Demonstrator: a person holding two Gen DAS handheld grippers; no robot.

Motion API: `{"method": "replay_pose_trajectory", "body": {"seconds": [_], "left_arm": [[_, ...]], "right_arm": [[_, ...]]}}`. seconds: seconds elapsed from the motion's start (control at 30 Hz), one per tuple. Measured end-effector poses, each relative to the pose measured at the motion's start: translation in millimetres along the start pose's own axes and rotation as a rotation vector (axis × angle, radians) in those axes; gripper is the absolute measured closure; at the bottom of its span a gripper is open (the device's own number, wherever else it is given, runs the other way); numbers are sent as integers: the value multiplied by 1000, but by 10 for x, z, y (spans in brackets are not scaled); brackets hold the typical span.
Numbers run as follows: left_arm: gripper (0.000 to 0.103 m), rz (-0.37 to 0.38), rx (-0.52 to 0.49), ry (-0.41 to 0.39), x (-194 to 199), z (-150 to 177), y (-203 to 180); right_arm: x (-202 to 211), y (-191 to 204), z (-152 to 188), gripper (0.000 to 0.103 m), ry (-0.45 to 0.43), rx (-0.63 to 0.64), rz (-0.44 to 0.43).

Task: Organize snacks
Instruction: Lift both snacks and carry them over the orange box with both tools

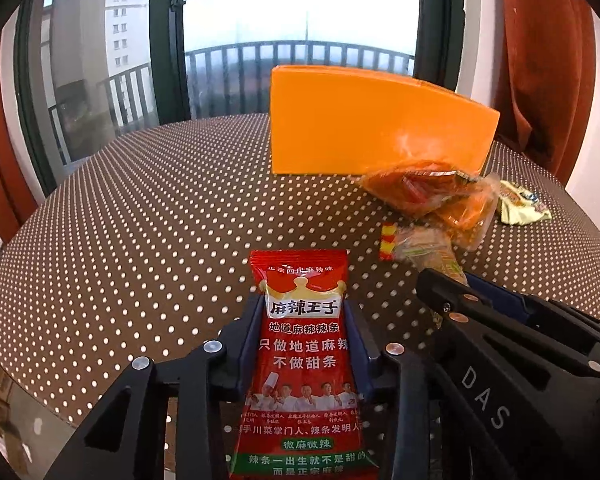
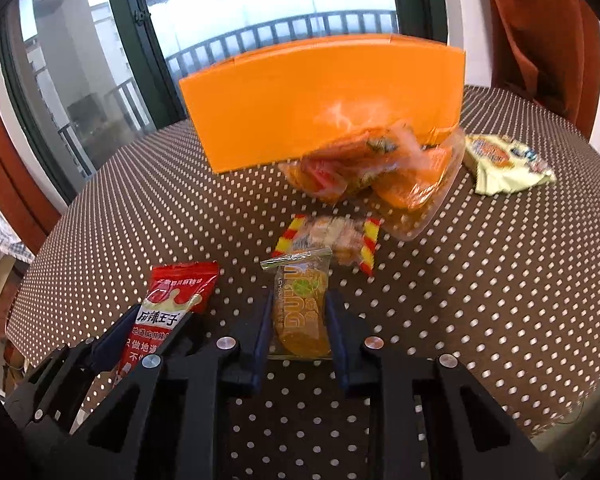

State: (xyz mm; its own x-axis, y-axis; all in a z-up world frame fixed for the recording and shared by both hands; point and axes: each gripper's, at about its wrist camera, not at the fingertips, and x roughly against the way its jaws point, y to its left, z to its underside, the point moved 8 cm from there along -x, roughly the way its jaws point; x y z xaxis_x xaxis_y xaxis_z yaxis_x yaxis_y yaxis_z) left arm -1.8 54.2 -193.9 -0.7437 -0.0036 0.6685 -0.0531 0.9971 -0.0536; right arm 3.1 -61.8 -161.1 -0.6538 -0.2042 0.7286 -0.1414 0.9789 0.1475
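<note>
Nearest in the left wrist view, the left gripper (image 1: 304, 320) is closed on a red snack packet (image 1: 302, 360), its blue pads pressing both long edges so the packet stands up between them with its white label and printed row of cooks facing the camera. The same packet shows at the lower left of the right wrist view, pinched in that gripper just above the cloth.

In the right wrist view, the right gripper (image 2: 298, 320) clamps a small clear packet holding an orange cake (image 2: 302, 312), one pad against each side, with the packet's crimped top edge sticking out beyond the fingertips.

Both grippers hover over a table covered with a brown cloth with white dots (image 2: 480, 300).

Just past the cake packet lies a clear wrapper with red and yellow striped ends (image 2: 332, 242). Behind it, a heap of clear bags with orange contents (image 2: 380, 176) rests against the foot of an orange box (image 2: 320, 104), which stands upright near the far side of the table. A pale yellow packet (image 2: 504, 164) lies to the right of the heap, apart from it.

Beyond the table are a window with a balcony railing (image 1: 300, 56) and rust-coloured curtains (image 1: 540, 60).
</note>
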Motion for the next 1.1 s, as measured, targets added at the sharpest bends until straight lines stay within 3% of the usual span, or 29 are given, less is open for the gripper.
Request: {"method": "replay_pose_trajectory", "body": {"seconds": [1.1], "left_arm": [[64,66,-11,-99,481,-1172,-663]], "right_arm": [[826,-386,-1092,74,-125,22,6]]}}
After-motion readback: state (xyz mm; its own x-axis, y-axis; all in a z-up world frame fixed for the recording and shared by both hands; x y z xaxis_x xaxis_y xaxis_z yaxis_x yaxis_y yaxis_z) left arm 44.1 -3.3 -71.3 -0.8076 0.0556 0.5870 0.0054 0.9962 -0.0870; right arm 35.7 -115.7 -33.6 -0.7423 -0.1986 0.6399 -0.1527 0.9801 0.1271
